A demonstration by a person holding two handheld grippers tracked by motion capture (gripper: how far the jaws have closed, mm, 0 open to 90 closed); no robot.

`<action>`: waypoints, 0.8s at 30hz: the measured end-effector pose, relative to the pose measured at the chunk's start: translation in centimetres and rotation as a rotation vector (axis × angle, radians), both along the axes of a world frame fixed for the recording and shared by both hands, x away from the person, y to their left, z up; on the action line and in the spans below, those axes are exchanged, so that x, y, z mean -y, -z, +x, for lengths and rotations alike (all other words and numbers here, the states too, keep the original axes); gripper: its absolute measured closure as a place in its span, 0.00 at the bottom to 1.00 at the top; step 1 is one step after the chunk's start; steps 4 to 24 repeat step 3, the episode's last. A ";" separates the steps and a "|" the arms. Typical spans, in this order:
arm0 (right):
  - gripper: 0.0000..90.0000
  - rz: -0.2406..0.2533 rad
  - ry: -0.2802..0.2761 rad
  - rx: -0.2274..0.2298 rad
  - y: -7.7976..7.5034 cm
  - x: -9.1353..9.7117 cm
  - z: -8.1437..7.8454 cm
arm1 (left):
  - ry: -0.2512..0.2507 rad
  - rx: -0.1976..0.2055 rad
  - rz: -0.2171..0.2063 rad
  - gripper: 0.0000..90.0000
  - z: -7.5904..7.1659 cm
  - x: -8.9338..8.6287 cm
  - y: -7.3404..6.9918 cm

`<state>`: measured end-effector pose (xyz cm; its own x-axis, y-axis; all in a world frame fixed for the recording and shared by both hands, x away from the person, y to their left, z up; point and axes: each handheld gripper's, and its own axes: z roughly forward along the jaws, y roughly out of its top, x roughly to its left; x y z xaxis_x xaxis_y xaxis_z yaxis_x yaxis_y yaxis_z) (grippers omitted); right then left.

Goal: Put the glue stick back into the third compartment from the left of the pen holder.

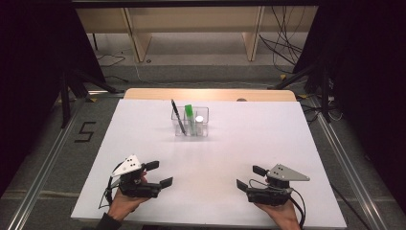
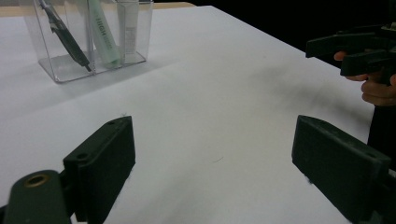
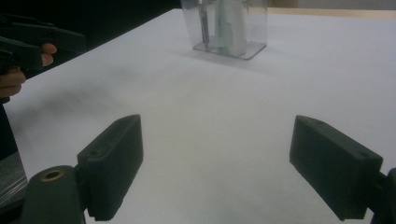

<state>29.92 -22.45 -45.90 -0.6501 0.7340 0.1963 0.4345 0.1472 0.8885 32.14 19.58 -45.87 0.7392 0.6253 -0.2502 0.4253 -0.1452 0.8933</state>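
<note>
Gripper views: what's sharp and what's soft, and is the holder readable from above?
Left gripper view: the clear holder is fairly sharp, the near jaws soft. Right gripper view: the holder is hazy and cut off by the top edge. High view: the white table is evenly lit against dark surroundings, and the holder is small but readable.

Bare table (image 1: 210, 158) up to the clear organizer (image 1: 190, 122).

Ahead of my left tongs (image 2: 215, 163), the pale green marker (image 2: 103, 32) standing in the clear holder (image 2: 56, 70) carries lettering down its barrel; I can read "HIGH", and the rest is too blurred. On the floor, off to the left of my left tongs, a black "5" (image 1: 84, 132) is marked.
</note>
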 end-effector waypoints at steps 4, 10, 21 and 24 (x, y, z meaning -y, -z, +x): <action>0.20 -0.001 0.002 -0.001 0.0 0.0 0.0 | 0.000 0.001 0.002 0.14 0.0 0.0 0.0; 0.20 -0.001 0.002 -0.001 0.0 0.0 0.0 | 0.000 0.001 0.002 0.14 0.0 0.0 0.0; 0.20 -0.001 0.002 -0.001 0.0 0.0 0.0 | 0.000 0.001 0.002 0.14 0.0 0.0 0.0; 0.20 -0.001 0.002 -0.001 0.0 0.0 0.0 | 0.000 0.001 0.002 0.14 0.0 0.0 0.0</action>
